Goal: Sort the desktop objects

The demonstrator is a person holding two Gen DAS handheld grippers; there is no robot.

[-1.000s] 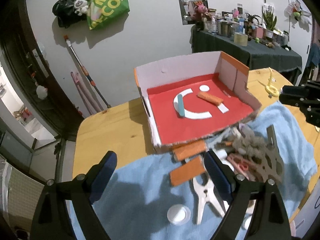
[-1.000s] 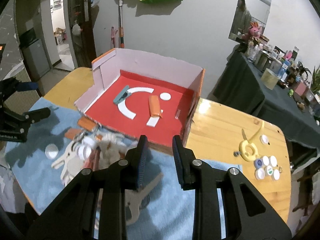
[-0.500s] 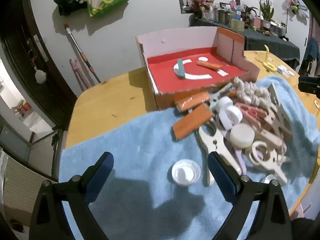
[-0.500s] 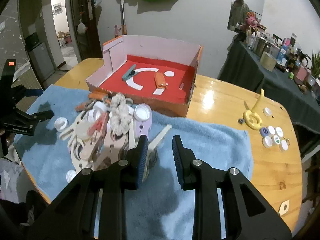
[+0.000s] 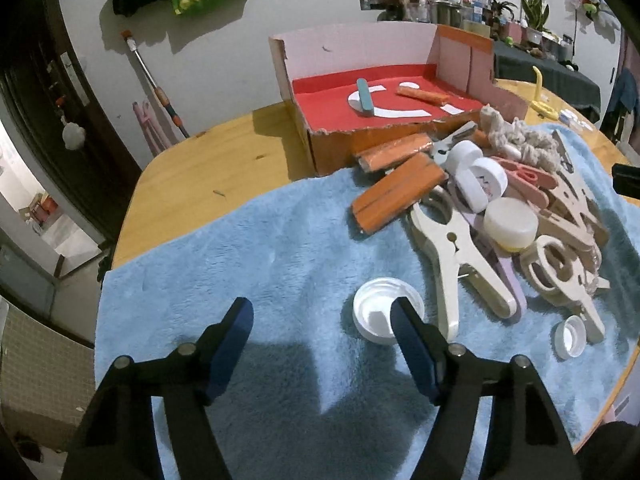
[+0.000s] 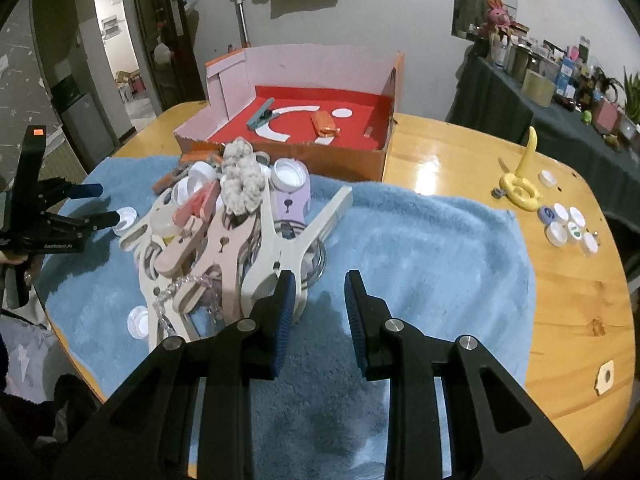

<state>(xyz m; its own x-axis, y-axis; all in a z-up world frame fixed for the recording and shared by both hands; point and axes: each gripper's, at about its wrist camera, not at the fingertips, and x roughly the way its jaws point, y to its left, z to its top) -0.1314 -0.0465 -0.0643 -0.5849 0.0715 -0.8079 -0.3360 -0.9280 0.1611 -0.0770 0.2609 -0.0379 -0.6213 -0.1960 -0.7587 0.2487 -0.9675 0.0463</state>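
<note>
The left gripper (image 5: 322,326) has dropped low over the blue towel (image 5: 240,264), fingers closing on nothing beside the white cap (image 5: 386,310). Right gripper (image 6: 318,306) has sunk too, fingers narrowly parted, empty, beside the clip pile (image 6: 224,232); a pickup looks imminent.
</note>
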